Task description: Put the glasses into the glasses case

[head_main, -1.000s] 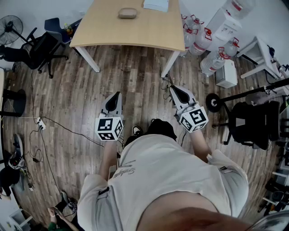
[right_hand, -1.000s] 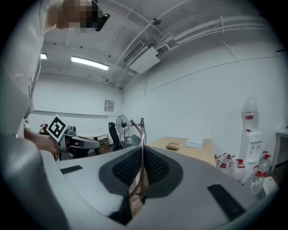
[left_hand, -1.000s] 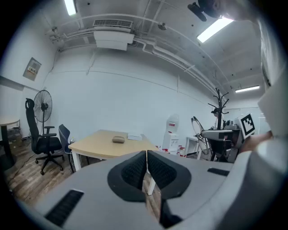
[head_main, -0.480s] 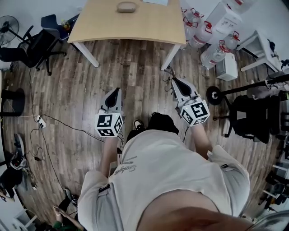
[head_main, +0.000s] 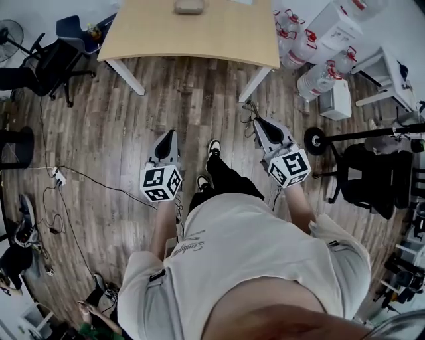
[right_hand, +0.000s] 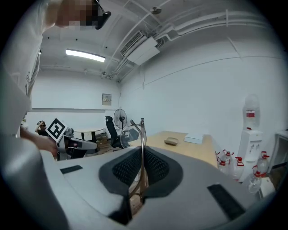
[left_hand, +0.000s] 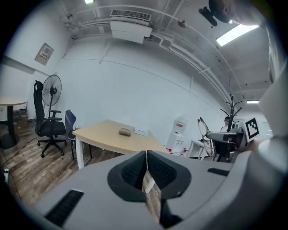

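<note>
The brown glasses case [head_main: 189, 6] lies on the far side of the wooden table [head_main: 199, 36], well ahead of both grippers; it also shows in the left gripper view [left_hand: 125, 131] and the right gripper view [right_hand: 171, 142]. My right gripper [head_main: 256, 123] is shut on the thin-framed glasses [head_main: 247, 113], held over the floor; their temple arm [right_hand: 142, 134] rises between the jaws of the right gripper [right_hand: 142, 173]. My left gripper [head_main: 171, 137] hangs at the left over the floor. Its jaws are closed with nothing in them, as the left gripper view [left_hand: 146, 168] confirms.
Office chairs [head_main: 50, 63] and a fan stand at the left. Water bottles [head_main: 315, 76] and a white table are at the right, with a black stand [head_main: 358, 136] beside them. Cables [head_main: 86, 182] cross the wood floor. A white book [left_hand: 141, 132] lies on the table.
The person has stepped forward, one shoe now ahead. The table has slid up toward the top edge of the head view. Both grippers stay as they were.
</note>
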`<state>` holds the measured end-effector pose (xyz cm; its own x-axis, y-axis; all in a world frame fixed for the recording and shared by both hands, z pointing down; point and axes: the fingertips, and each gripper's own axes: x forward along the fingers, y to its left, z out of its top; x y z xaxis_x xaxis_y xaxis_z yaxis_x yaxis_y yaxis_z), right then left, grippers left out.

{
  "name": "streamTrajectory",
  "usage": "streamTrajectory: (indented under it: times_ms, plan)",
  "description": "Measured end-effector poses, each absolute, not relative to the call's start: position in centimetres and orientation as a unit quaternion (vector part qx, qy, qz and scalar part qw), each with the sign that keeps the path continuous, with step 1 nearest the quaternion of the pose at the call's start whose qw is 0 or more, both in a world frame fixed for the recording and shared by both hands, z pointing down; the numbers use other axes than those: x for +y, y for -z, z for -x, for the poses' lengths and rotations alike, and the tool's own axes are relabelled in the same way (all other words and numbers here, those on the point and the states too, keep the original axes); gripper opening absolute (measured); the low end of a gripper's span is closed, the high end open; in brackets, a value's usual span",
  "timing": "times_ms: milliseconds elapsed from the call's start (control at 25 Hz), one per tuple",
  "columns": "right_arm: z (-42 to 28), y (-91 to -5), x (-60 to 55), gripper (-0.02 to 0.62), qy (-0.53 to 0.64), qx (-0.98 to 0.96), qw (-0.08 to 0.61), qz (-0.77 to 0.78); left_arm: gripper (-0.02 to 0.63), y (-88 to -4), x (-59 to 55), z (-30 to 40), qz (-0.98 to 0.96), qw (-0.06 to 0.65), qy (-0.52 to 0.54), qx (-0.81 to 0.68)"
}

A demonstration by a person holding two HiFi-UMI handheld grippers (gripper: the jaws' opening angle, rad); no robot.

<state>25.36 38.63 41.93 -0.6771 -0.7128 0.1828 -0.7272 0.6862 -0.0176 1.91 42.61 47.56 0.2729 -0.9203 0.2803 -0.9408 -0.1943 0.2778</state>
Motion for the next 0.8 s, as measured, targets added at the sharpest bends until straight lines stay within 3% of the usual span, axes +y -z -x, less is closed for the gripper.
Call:
streamTrajectory:
  times_ms: [480,800]
  plan:
    - [-20.3,-42.8,23.7,0.009,-0.050,-0.935,0.033,-0.350,0.017,-43.1,30.0,2.3,-0.758,0.154,-0.066,-0.631]
    - [-19.4,-42.7,15.5,0.009,-0.056,-0.947,0.013,-0.317,0.017,-41.5,21.7,0.6,-0.770,0.148,-0.051,-0.618]
